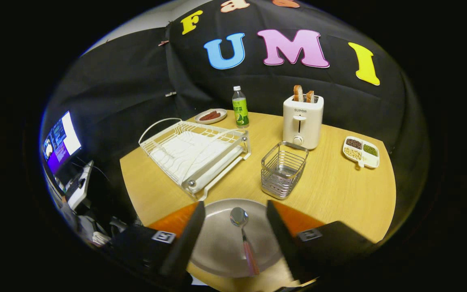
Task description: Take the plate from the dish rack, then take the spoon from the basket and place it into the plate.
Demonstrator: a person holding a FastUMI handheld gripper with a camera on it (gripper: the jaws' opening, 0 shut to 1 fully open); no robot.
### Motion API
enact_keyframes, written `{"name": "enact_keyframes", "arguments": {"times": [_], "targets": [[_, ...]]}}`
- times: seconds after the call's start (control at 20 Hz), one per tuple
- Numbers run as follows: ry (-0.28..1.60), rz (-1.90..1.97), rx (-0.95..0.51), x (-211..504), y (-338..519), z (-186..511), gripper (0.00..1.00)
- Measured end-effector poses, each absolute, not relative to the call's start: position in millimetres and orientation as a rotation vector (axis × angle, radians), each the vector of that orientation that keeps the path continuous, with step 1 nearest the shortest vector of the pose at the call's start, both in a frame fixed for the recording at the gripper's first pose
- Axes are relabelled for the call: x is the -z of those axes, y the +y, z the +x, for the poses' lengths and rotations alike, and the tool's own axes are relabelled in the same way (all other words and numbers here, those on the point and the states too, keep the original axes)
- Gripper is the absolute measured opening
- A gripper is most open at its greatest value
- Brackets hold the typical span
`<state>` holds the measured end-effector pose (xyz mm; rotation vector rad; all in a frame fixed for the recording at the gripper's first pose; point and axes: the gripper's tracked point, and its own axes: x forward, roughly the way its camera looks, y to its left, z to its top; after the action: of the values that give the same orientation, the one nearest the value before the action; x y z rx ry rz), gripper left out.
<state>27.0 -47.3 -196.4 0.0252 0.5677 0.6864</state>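
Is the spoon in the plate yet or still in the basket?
In the plate. The spoon lies on the grey plate, between the open fingers of the gripper, which do not touch it. The wire basket looks empty.

The tool [235,227] hangs with fingers spread wide over the plate [217,243] and spoon [243,237], touching neither. Just beyond, the dish rack [195,152] and wire basket [283,169] stand apart — a strip of bare tabletop [339,194] runs between them toward the toaster [302,121].
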Motion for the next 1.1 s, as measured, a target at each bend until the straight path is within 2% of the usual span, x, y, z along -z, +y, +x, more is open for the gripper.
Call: {"name": "enact_keyframes", "arguments": {"times": [0.05, 0.35, 0.7, 0.9, 1.1], "targets": [[0.538, 0.036, -0.642, 184, -52, 37, 0.99], [0.395, 0.115, -0.333, 86, -85, 66, 0.99], [0.21, 0.191, 0.02, -29, -123, 44, 0.99], [0.153, 0.143, 0.139, -59, -130, 12, 0.99], [0.124, 0.176, 0.184, -63, -120, -10, 0.99]]}}
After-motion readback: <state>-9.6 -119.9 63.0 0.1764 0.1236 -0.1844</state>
